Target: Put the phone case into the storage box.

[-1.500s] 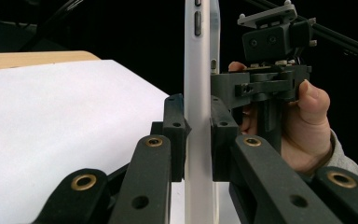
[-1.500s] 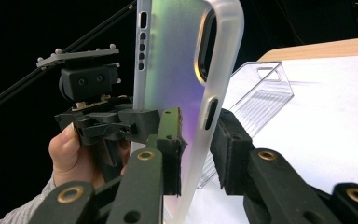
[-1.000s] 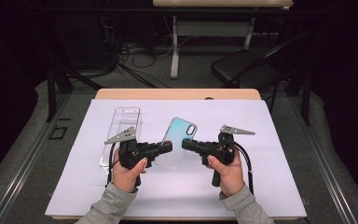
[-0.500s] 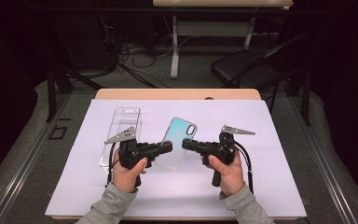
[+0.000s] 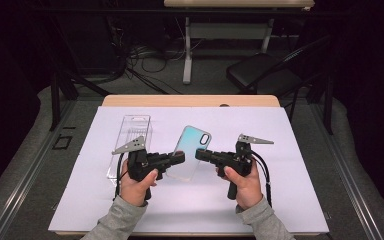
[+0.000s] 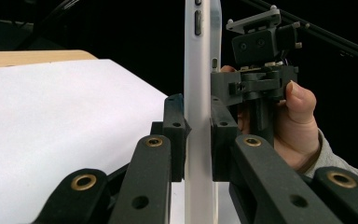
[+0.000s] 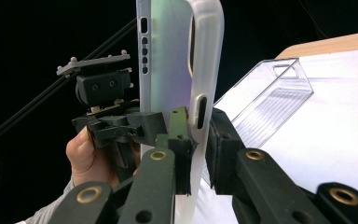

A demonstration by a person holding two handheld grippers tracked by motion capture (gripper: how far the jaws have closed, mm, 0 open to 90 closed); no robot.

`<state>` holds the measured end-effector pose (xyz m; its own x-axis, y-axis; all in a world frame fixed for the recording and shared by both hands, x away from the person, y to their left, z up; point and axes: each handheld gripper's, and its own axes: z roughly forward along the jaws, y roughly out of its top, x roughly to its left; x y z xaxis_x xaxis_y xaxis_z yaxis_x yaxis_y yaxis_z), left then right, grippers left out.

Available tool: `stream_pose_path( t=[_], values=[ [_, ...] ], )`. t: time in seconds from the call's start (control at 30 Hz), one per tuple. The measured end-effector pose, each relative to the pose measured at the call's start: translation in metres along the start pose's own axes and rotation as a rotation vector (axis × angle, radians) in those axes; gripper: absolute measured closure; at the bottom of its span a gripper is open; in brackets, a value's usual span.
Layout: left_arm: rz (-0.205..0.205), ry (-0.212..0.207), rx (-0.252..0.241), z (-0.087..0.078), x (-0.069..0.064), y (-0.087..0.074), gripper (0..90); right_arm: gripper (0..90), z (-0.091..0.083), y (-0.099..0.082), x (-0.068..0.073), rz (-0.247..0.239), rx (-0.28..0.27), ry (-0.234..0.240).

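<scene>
A translucent phone case (image 5: 190,150) with a pale teal sheen is held above the white sheet between both grippers. My left gripper (image 5: 180,159) is shut on its left long edge, and my right gripper (image 5: 200,154) is shut on its right long edge. In the left gripper view the pads (image 6: 175,135) press both faces of the case (image 6: 200,70), seen edge-on, with the other hand behind it. In the right gripper view the jaws clamp the case (image 7: 172,70) rim beside a button slot.
A clear plastic box (image 5: 130,140) lies on the white sheet (image 5: 280,200) left of the case, also seen as the clear box (image 7: 265,107) behind it. The wooden table edge (image 5: 190,100) runs at the back; a dark chair (image 5: 260,75) stands beyond.
</scene>
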<state>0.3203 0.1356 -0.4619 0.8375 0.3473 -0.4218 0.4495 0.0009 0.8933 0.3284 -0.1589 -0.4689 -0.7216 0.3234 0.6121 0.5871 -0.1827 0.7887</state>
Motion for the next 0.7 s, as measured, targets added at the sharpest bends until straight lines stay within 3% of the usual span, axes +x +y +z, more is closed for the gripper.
stream_pose_path(
  t=[0.7],
  values=[
    [0.002,-0.004,0.001,0.0004,-0.0002,0.0002,81.4,82.1,-0.0008,-0.0013,-0.0003,0.002,-0.019,0.009]
  ],
)
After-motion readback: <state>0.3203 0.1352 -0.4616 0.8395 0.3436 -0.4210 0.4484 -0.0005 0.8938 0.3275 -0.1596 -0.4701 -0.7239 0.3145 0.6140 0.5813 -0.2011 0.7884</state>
